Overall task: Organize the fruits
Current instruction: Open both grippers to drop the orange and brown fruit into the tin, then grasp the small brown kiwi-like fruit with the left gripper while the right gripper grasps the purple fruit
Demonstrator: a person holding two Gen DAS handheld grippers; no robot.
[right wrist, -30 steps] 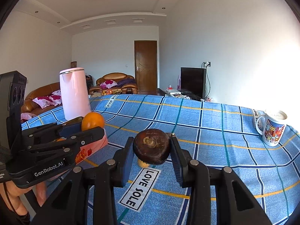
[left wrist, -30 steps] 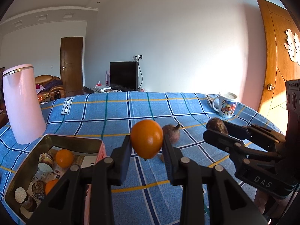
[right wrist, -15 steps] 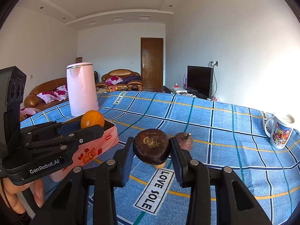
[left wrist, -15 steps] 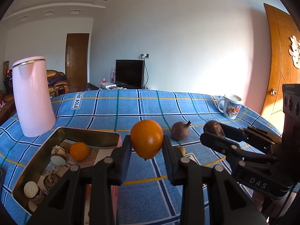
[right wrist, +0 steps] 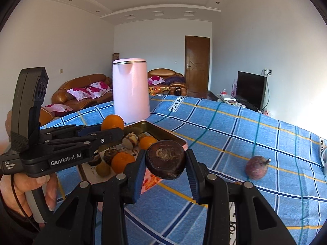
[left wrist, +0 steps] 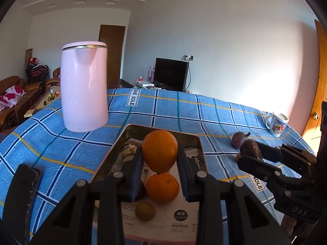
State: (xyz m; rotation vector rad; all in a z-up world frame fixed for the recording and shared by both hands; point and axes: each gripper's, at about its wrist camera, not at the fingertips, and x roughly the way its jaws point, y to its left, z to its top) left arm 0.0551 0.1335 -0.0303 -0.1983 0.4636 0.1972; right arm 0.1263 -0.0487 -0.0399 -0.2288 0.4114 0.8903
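Note:
My left gripper [left wrist: 159, 159] is shut on an orange [left wrist: 159, 151] and holds it above the metal tin [left wrist: 196, 140]. The tin holds another orange [left wrist: 162, 187], a small greenish fruit [left wrist: 145, 210] and several dark fruits. My right gripper [right wrist: 165, 168] is shut on a dark brown round fruit [right wrist: 166, 164], held above the cloth just right of the tin [right wrist: 163, 129]. A purple passion fruit [right wrist: 256, 167] lies on the blue checked cloth to the right; it also shows in the left wrist view [left wrist: 239, 139].
A tall pink kettle [left wrist: 84, 85] stands behind the tin on the left. A printed mug [left wrist: 278, 123] stands at the far right of the table. A dark phone-like object [left wrist: 22, 192] lies at the left near edge. Sofas, a TV and doors lie beyond.
My left gripper has swung left with the orange and now hangs over the tin. My right gripper has followed left with the dark fruit, closer to the tin.

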